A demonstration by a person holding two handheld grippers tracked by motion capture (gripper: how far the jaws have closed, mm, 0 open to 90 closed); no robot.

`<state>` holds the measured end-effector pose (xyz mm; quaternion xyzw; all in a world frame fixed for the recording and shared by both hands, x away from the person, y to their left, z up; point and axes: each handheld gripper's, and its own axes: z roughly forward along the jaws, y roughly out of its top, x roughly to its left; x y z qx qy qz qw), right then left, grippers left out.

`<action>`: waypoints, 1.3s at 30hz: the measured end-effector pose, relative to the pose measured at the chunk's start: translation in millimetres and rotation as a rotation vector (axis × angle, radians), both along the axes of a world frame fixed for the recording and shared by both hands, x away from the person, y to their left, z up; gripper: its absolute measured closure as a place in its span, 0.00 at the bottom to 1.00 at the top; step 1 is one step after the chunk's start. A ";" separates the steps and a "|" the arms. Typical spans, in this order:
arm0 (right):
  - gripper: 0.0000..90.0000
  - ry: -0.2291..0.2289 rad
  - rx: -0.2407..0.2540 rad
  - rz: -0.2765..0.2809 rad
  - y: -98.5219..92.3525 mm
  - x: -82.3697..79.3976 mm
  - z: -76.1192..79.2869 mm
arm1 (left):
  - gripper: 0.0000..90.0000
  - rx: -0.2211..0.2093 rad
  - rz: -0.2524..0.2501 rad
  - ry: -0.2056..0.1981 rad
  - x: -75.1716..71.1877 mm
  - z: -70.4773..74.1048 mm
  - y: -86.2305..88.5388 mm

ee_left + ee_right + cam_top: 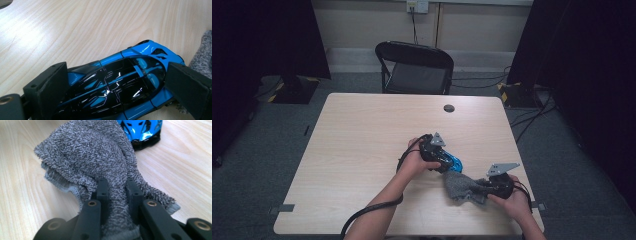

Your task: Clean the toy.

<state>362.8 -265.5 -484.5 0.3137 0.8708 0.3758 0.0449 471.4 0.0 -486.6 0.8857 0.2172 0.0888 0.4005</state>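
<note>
Our right fingers (117, 192) are clamped on a bunched fold of one grey towel (95, 152); our left fingers (117, 85) grip the sides of one blue toy car (120, 82). Both sit near the desk's (362, 130) front right corner. The towel looks soft and light, best pinched anywhere; the car looks rigid and glossy, likely slippery, best held across its flanks.

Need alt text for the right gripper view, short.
The right gripper has its two black jaws pinched shut on a bunched grey terry cloth lying on a light wooden table. Just beyond the cloth sits the nose of a blue toy car.
</note>
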 end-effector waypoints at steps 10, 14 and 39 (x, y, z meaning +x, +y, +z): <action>0.85 -0.002 0.001 -0.035 -6.7 2.0 -0.3 | 0.06 -0.005 -0.001 -0.004 -0.1 -0.5 0.0; 0.85 -0.005 0.002 -0.042 -8.4 3.1 -0.6 | 0.06 -0.001 -0.001 -0.001 -0.1 -0.1 -0.1; 0.85 -0.008 0.000 -0.105 -18.0 7.3 -0.9 | 0.06 -0.001 -0.001 0.000 0.0 0.0 -0.3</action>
